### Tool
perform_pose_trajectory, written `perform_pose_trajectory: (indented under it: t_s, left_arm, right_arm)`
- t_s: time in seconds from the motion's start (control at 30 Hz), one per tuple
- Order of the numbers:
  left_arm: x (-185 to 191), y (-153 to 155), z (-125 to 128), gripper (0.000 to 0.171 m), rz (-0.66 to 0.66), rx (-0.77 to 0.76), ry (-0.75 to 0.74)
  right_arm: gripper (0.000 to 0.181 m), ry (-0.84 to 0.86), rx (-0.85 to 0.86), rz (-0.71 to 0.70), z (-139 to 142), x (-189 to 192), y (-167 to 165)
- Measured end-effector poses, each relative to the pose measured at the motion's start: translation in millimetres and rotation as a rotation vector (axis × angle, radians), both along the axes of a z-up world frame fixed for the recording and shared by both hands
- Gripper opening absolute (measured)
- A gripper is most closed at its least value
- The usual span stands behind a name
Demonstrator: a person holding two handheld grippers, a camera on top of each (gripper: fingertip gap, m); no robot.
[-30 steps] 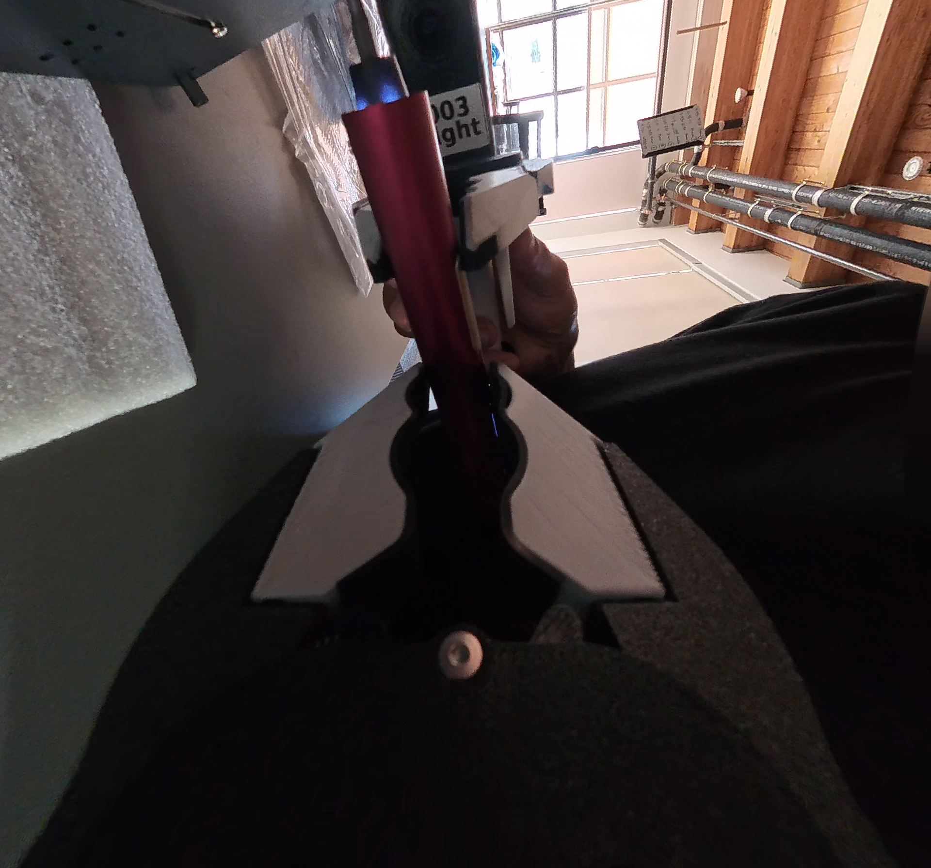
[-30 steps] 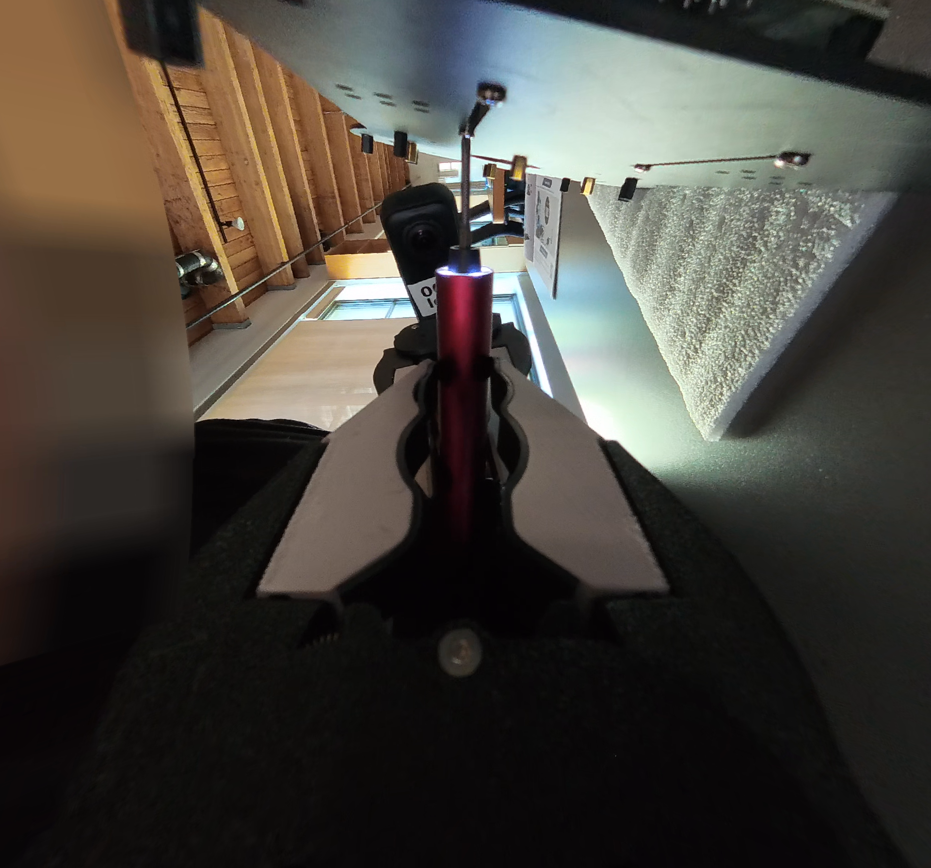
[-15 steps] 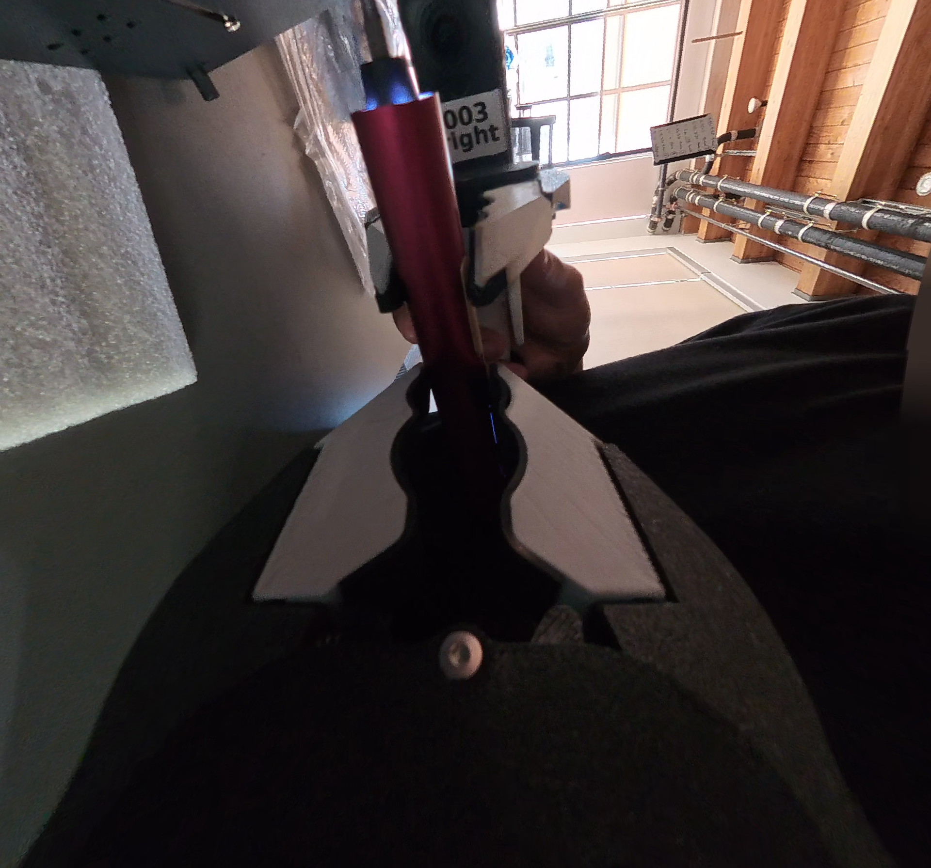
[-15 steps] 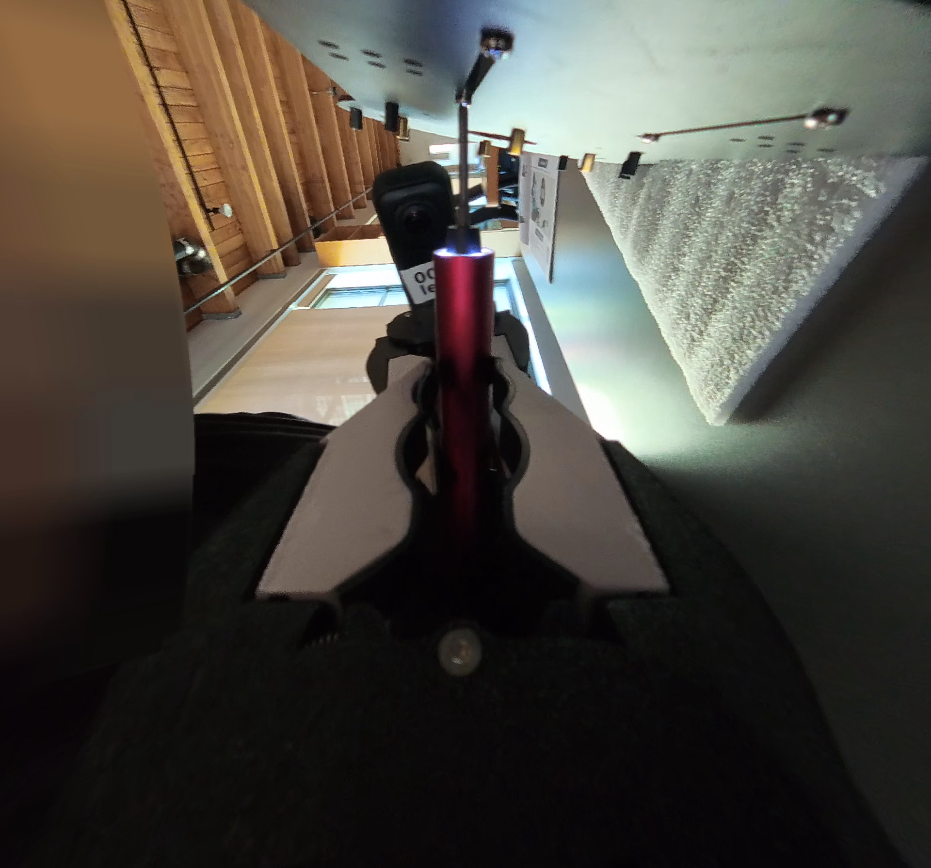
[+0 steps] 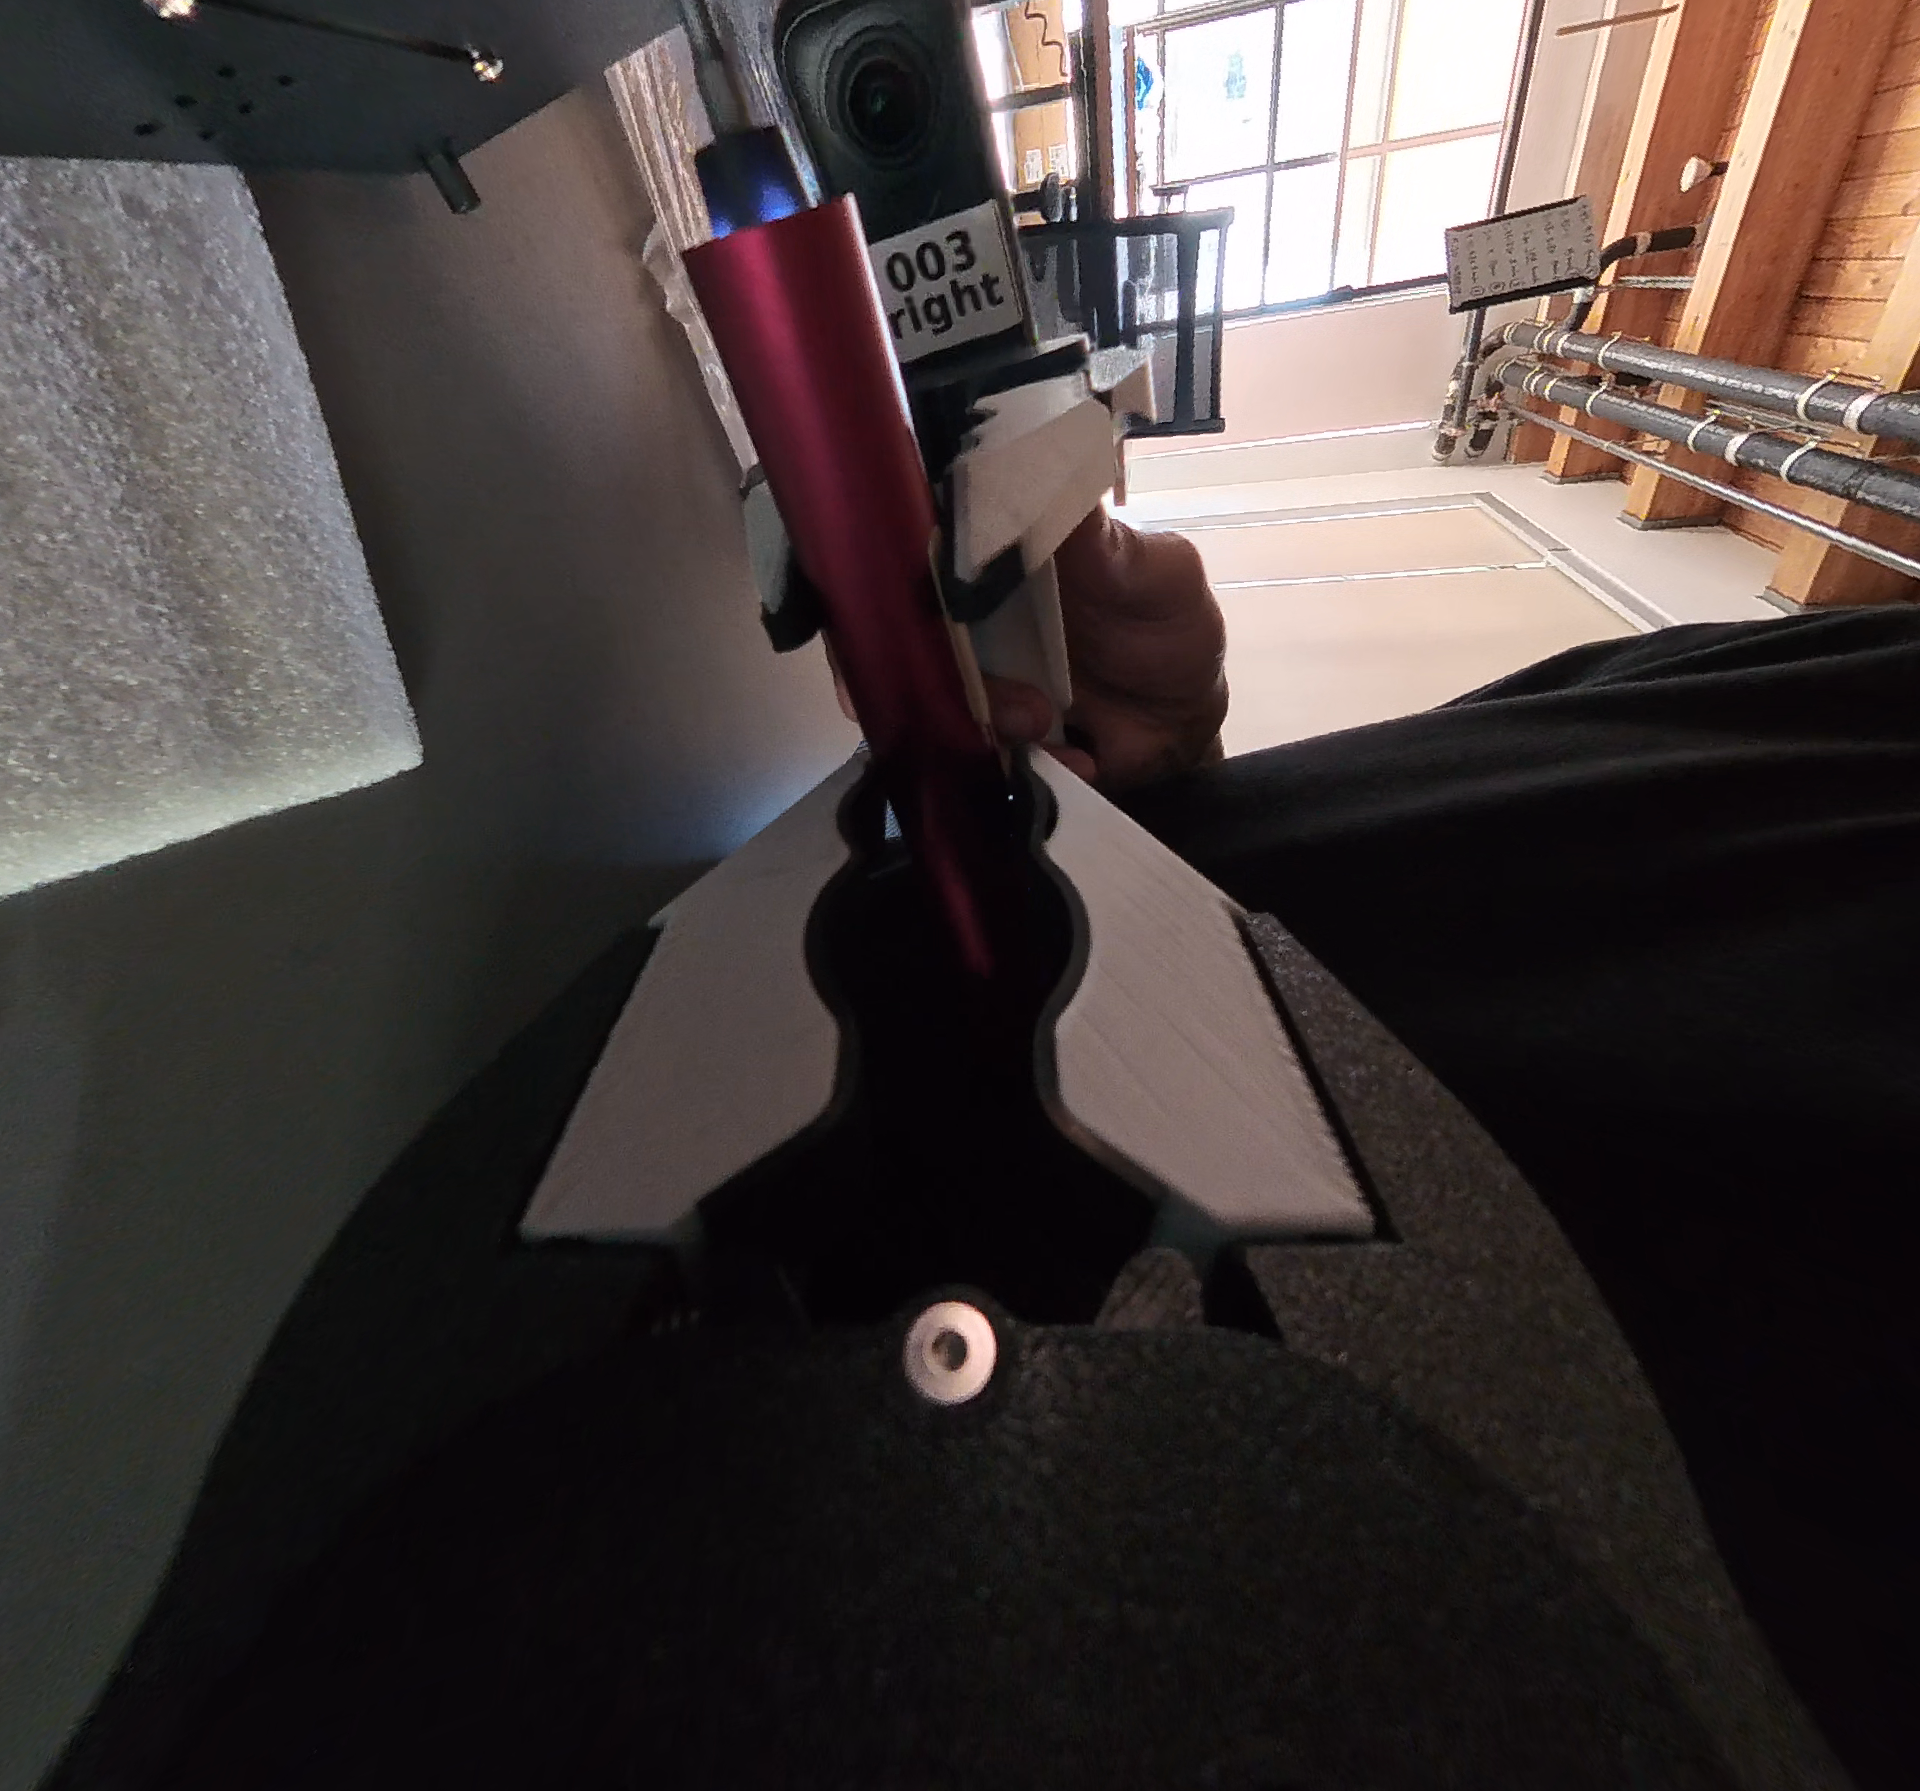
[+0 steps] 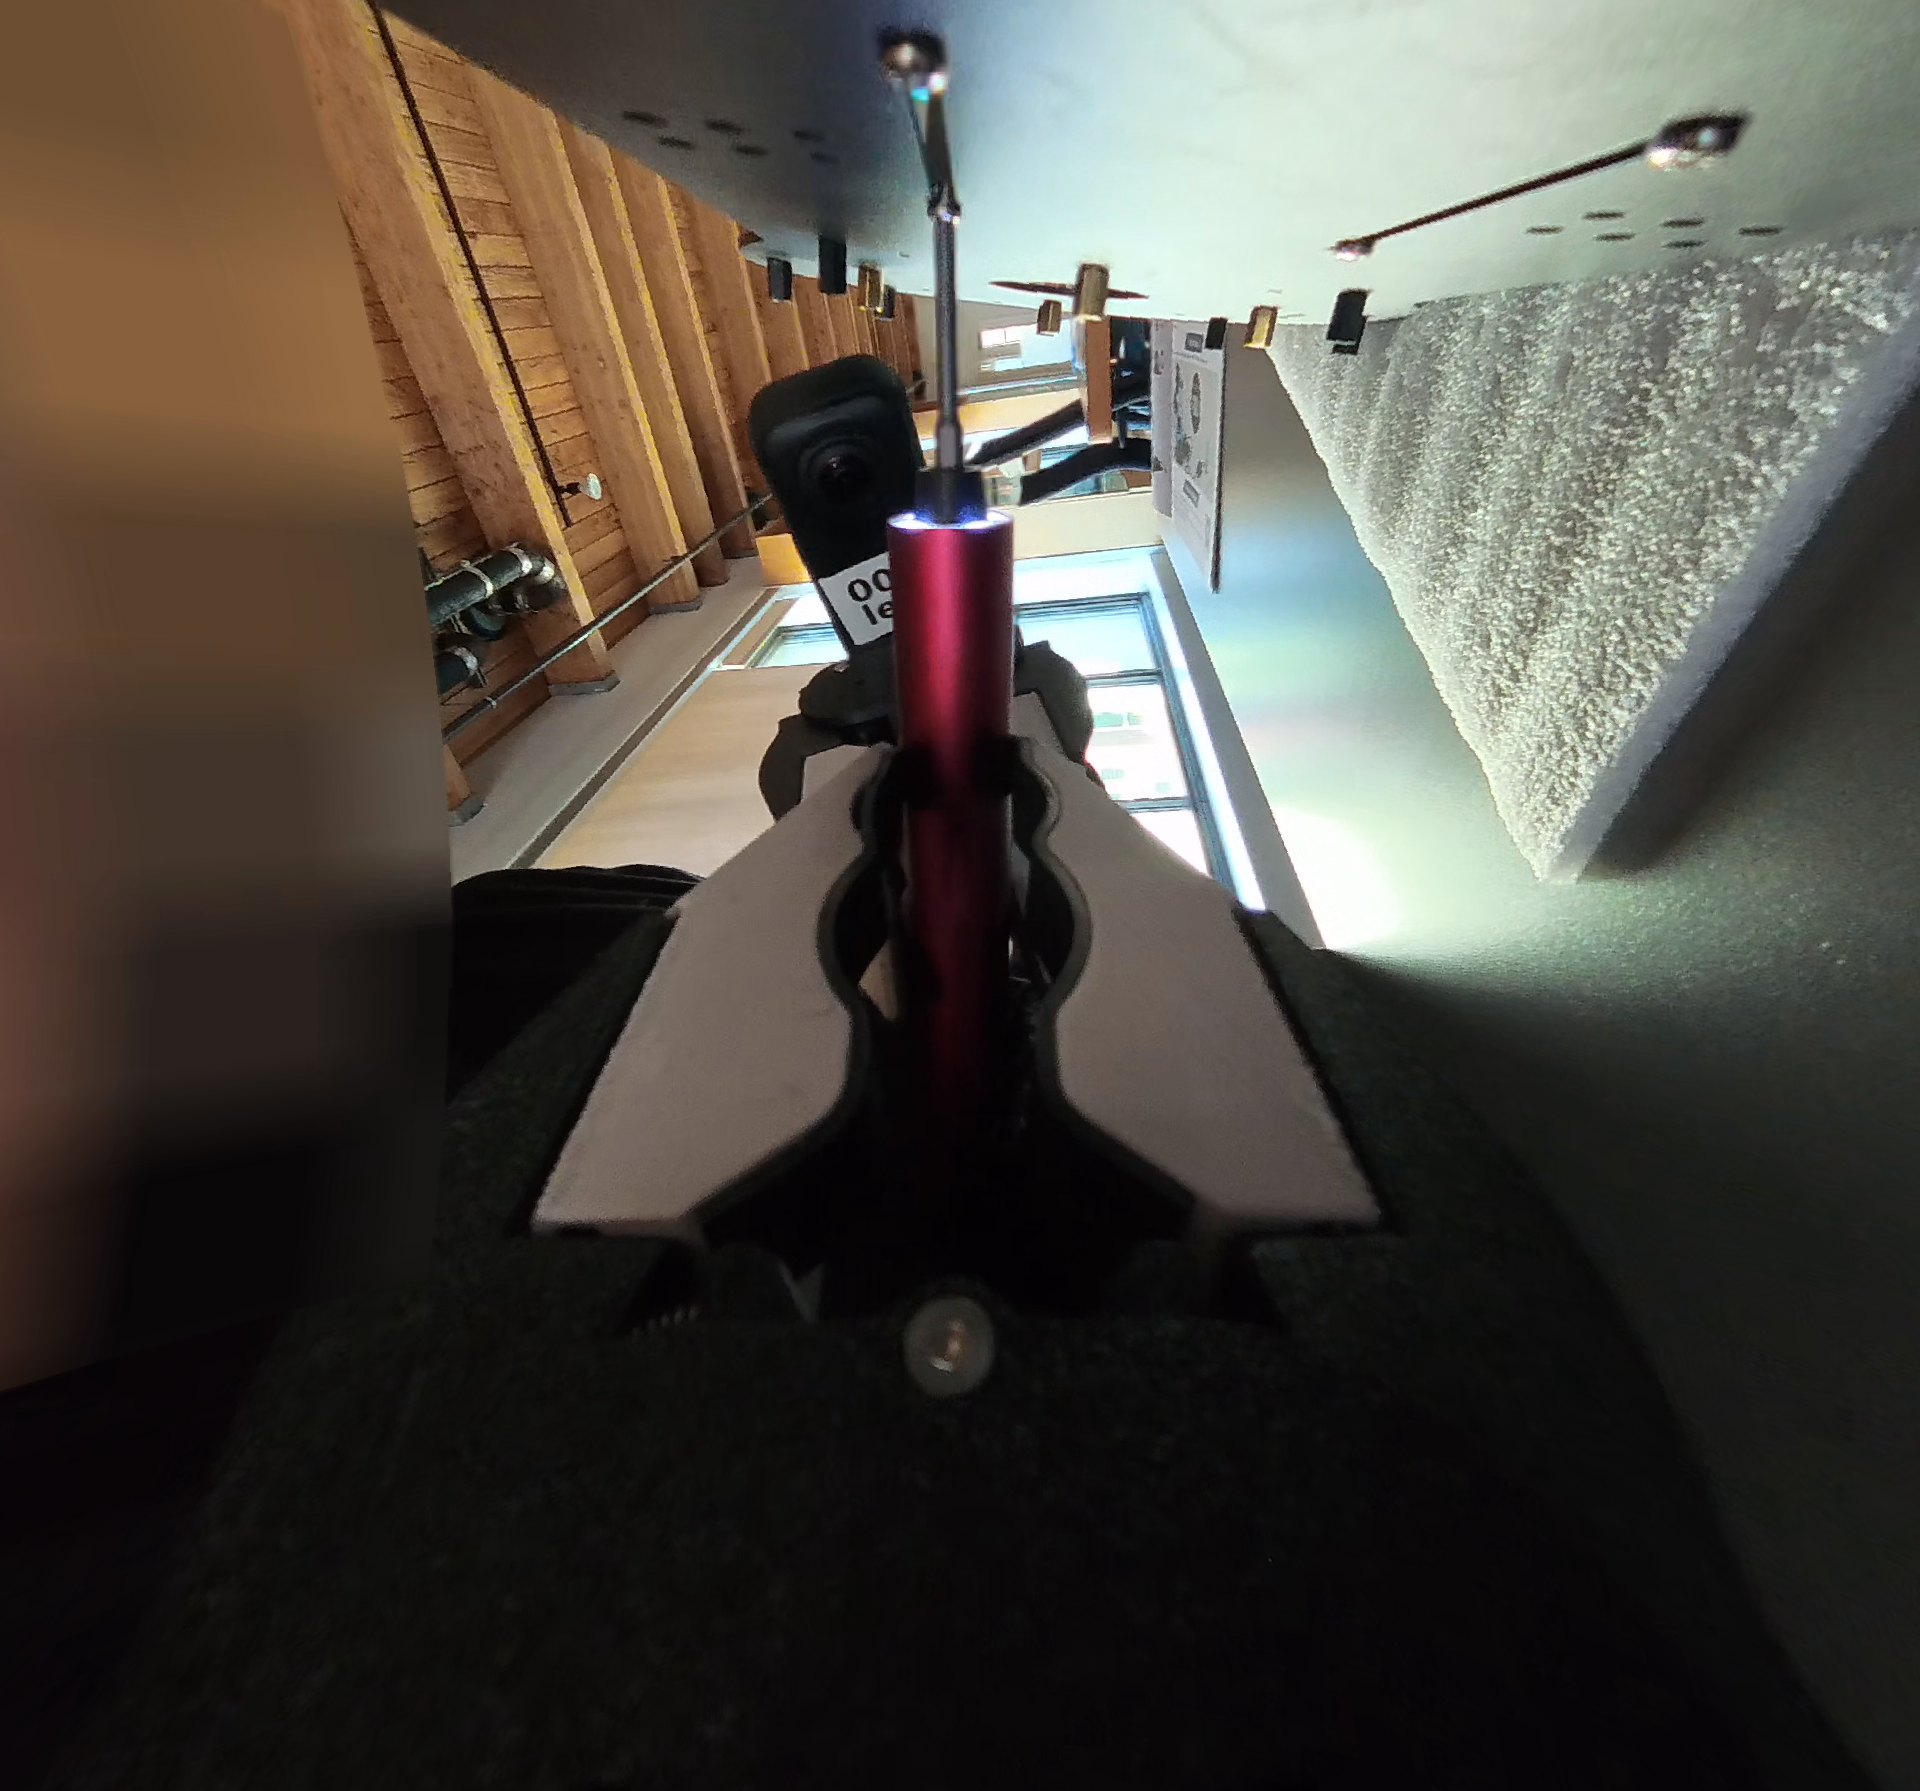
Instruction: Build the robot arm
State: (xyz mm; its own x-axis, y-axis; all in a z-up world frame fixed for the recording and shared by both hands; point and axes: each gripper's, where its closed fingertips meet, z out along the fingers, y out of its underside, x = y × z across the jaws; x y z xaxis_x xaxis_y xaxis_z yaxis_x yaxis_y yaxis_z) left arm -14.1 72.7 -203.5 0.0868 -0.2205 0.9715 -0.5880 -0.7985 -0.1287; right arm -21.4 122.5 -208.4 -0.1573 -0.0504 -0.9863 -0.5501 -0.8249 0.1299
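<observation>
Room of timber-clad wall [image 5: 1766, 183], gridded windows [image 5: 1351, 79] and lagged pipes [image 5: 1714, 432], all far beyond both tools. Item: dark grey panel [image 6: 1351, 27], drilled with small holes and fitted with brass standoffs [image 6: 1091, 292], directly ahead of the right gripper's fingertips. Item: white foam block [image 5: 156, 494], against the panel, off to the right gripper's right side and the left gripper's left. Item: black garment [image 5: 1558, 910], filling the left gripper's right side. Item: right gripper [image 6: 951, 765], jaws clamped on the barrel of a red powered screwdriver [image 6: 951, 702], which runs straight out along its fingers (a person's hand [image 5: 1143, 640] shows on its grip, seen from the left wrist). Item: left gripper [image 5: 956, 780], facing the right one, fingers drawn narrow about the rear end of the same barrel; whether they actually pinch it or merely flank it cannot be told. Item: lit ring [image 6: 940, 517] at the screwdriver's nose, throwing pale light on panel and foam. Item: thin steel bit [image 6: 945, 339], reaching forward from the nose. Item: screw head [image 6: 909, 58], on the panel, with the bit's tip seated on or against it.
</observation>
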Motion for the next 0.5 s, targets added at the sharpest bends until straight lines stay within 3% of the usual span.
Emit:
perform_pose_trajectory:
  t_s: [0.5]
  left_arm:
    - [0.5,-1.3,-1.0,0.023,-0.006,-0.016,0.007]
  right_arm:
    - [0.018,0.02,0.012,0.008,-0.3,-0.7,-1.4]
